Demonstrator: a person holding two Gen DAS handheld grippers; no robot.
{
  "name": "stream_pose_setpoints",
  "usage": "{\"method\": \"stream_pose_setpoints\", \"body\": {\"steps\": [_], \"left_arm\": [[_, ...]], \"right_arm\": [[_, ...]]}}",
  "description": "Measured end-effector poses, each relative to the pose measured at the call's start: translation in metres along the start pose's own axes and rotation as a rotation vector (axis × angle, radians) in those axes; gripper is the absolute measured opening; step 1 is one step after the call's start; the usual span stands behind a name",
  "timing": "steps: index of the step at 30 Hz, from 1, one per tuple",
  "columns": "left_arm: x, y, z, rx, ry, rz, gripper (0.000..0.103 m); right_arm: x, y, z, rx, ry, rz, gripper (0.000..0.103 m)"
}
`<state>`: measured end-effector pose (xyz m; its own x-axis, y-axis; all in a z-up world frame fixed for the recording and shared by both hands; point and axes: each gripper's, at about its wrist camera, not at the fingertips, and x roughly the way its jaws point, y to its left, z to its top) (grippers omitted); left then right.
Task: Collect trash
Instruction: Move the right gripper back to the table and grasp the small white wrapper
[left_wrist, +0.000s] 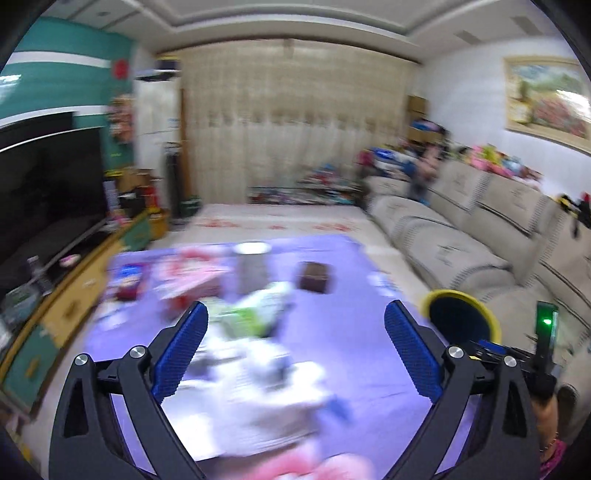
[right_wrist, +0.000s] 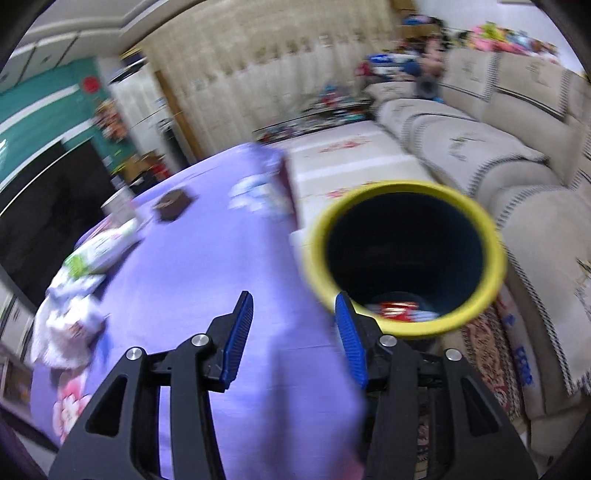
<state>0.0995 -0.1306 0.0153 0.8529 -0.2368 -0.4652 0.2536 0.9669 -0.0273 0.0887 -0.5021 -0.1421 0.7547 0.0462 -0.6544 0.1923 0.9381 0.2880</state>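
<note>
Two ribbed blue grippers gape; round yellow-rimmed bin (right_wrist: 406, 258)

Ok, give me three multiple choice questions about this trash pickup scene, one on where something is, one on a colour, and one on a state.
1. Where does the bin stand?
A. Beside the table's right edge, near the sofa
B. On top of the table
C. Under the television

2. What colour is the bin's rim?
A. Red
B. Yellow
C. White

3. How is the left hand-held gripper?
A. Shut on a wrapper
B. Shut on nothing
C. Open, holding nothing

Answers:
1 A, the right wrist view shows it off the purple tablecloth, next to the sofa.
2 B, a yellow ring circles its dark opening.
3 C, its blue fingers stand wide apart above the crumpled white trash.
</note>
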Motion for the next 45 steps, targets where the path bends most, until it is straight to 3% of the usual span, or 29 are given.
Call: {"method": "stream_pose_setpoints", "body": {"steps": [4, 8, 11, 19, 25, 45], "left_arm": [[-0.022, 0.057, -0.015, -0.051, -0.012, 0.108, 0.096], [-0.038, 0.105, -0.031, -0.101, -0.023, 0.167, 0.096], [-0.046, 0.124, -0.035, -0.128, -0.034, 0.174, 0.096], [-0.045, 0.143, -0.051, -0.149, -0.014, 0.157, 0.096], [-0.043, 0.148, -0.053, -0.171, -0.012, 0.162, 0.096], [-0.015, 0.147, -0.062, -0.181, 0.026, 0.143, 0.096]], "right_arm": [[0.01, 0.057, -0.007, -0.092, 0.037, 0.095, 0.045], [0.012, 0.114, -0.014, -0.192, 0.066, 0.191, 0.045], [0.009, 0.162, -0.023, -0.274, 0.076, 0.251, 0.045], [0.01, 0.234, -0.019, -0.402, 0.044, 0.297, 0.045], [0.031, 0.254, -0.019, -0.437, 0.069, 0.265, 0.044], [0.057, 0.269, -0.016, -0.481, 0.097, 0.256, 0.026]]}}
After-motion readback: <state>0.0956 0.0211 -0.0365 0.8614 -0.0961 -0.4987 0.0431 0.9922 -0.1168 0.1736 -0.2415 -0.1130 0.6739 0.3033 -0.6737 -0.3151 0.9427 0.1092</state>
